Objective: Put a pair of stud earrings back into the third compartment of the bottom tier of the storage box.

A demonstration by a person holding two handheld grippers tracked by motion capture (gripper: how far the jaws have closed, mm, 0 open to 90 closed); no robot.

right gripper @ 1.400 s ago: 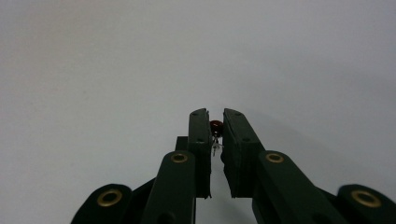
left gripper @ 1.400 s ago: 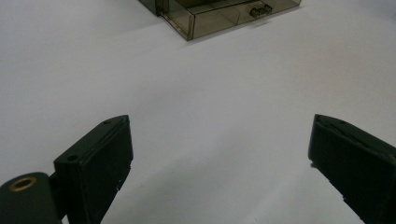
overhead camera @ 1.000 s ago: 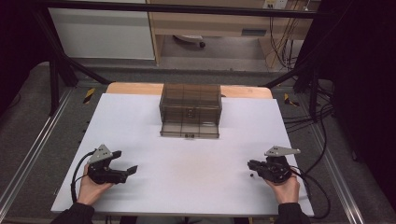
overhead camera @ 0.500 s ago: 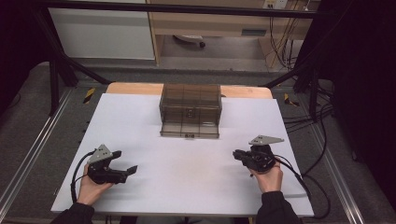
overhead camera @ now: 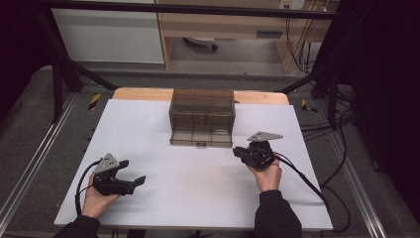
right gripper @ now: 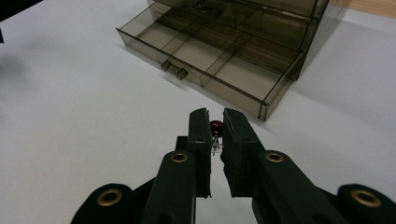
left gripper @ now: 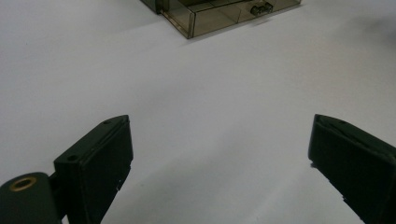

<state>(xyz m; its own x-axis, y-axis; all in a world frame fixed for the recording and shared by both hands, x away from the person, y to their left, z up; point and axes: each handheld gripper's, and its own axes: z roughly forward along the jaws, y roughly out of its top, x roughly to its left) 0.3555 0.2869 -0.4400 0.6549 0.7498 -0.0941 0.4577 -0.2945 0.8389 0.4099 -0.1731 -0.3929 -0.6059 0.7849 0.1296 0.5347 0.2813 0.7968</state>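
A smoky see-through drawer box (overhead camera: 202, 106) stands at the back middle of the white table (overhead camera: 138, 134). Its bottom drawer (overhead camera: 200, 137) is pulled out, with bare compartments (right gripper: 205, 58) and a small handle (right gripper: 174, 70). My right gripper (overhead camera: 238, 151) hovers just right of the drawer's front corner. In the right gripper view my right gripper (right gripper: 215, 116) is shut on a small red bead-like piece (right gripper: 215, 125) with a thin metal bit under it. My left gripper (overhead camera: 132, 172) rests near the front left, jaws wide apart (left gripper: 219, 126) with nothing between them; the drawer (left gripper: 219, 14) lies far ahead of it.
A wooden strip (overhead camera: 141, 93) edges the table's far side. Black frame bars (overhead camera: 59, 59) and cables (overhead camera: 341, 124) surround the table. A cable (overhead camera: 302, 176) trails from the right gripper across the white surface.
My right gripper has moved forward and left, from the front right up to the open drawer's right corner. The left gripper has stayed where it was.
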